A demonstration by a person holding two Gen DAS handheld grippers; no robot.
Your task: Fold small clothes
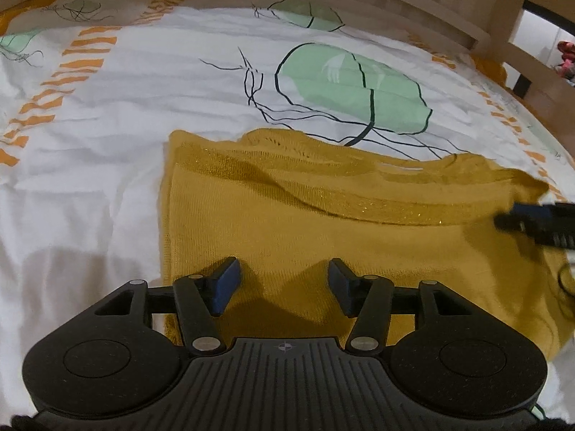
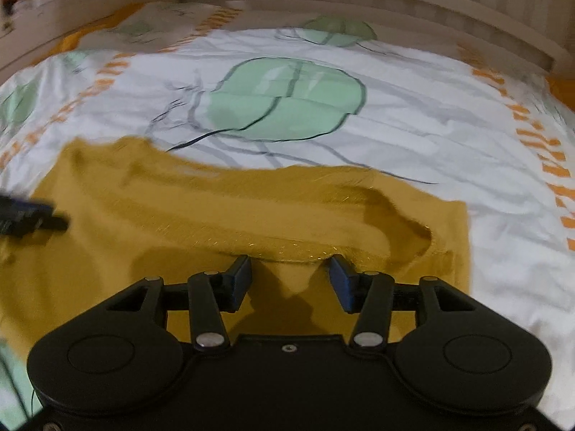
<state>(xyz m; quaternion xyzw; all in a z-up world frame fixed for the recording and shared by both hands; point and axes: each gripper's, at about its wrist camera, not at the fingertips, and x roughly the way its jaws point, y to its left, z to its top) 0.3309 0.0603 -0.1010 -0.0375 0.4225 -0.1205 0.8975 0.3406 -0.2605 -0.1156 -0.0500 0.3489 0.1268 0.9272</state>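
Folding pauses between creases as left hand-held gripper (image 1: 284, 282) and right hand-held gripper (image 2: 290, 280) hover half-open and empty over a mustard knit top (image 1: 323, 230) on the bed (image 1: 107, 143), an edge to be pinched next.

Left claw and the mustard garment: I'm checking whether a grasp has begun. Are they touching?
Cannot tell. In the left wrist view the left claw stands open above the mustard garment, nothing between its fingers, but fingertip contact isn't plain.
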